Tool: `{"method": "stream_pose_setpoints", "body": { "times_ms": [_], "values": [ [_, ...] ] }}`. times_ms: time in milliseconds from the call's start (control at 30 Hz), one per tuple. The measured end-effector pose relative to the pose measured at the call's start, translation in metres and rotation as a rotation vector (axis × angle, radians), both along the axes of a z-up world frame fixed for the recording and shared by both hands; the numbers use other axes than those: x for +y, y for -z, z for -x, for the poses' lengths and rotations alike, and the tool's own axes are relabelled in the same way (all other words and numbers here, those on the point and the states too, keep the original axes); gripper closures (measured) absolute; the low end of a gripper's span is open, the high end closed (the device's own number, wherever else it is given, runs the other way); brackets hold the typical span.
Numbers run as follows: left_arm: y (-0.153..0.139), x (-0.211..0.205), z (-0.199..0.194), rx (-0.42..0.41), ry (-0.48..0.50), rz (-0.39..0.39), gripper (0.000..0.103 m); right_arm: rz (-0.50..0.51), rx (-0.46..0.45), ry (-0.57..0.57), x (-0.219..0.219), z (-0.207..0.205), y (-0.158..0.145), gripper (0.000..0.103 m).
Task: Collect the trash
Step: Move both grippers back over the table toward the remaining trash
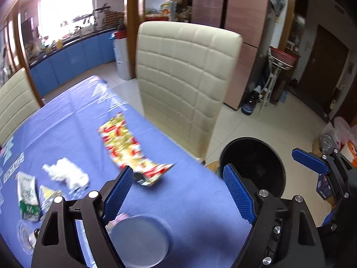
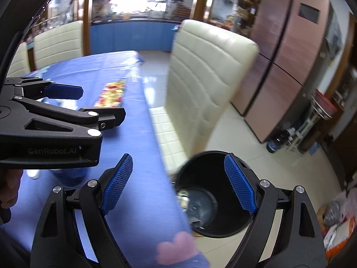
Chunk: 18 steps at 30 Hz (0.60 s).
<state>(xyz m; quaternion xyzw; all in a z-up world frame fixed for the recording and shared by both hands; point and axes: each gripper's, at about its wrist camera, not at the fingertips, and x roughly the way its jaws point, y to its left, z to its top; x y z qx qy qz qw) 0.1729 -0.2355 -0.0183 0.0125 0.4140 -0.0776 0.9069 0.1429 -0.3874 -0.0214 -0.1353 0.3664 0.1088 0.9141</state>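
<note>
- Blue cloth (image 1: pixel 189 201) covers a dining table, with a cream chair (image 1: pixel 183 84) pushed against its far edge and a kitchen behind.
- Left gripper (image 1: pixel 178 189): jaws wide apart, nothing between them; it hangs over the table near the corner.
- Right gripper (image 2: pixel 178 183): jaws also spread and empty, poised over the table edge and the bin (image 2: pixel 214 192).
- Just beyond the left jaws lies a red-and-gold wrapper (image 1: pixel 131 151), long and flat. It looks thin, light and crinkly, probably slippery; pinching its near end, which seems slightly lifted off the cloth, should give the pads an edge to catch.
- Farther left sits a crumpled tissue (image 1: pixel 67 174), soft and nearly weightless; any bunched fold would do.
- Beside it are a green-and-white packet (image 1: pixel 28 198) and a smaller yellowish one (image 1: pixel 48 195), flat on the cloth and likely harder to get under.
- A round lid (image 1: pixel 139 239) lies close under the left gripper.
- On the floor by the table corner stands the black bin, open, with some scraps already in the bottom.
</note>
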Motion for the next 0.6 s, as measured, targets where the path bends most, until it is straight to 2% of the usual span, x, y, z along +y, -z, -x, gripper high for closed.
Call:
{"method": "stream_pose_setpoints", "body": {
  "times_ms": [200,267,367,600],
  "values": [
    [0.004,0.051,0.023,0.014,-0.118,-0.020,0.022,-0.003,0.014,-0.112,0.050,0.010,0.004,0.019],
    [0.006,0.066,0.030,0.017,-0.149,-0.019,0.019,-0.009,0.019,-0.148,0.064,0.014,0.005,0.018],
    [0.007,0.087,0.044,0.013,-0.207,-0.030,0.016,-0.007,0.024,-0.195,0.083,0.016,0.007,0.018],
    [0.021,0.134,0.074,0.035,-0.338,-0.060,0.015,-0.029,0.063,-0.272,0.118,0.020,0.019,0.017]
  ]
}}
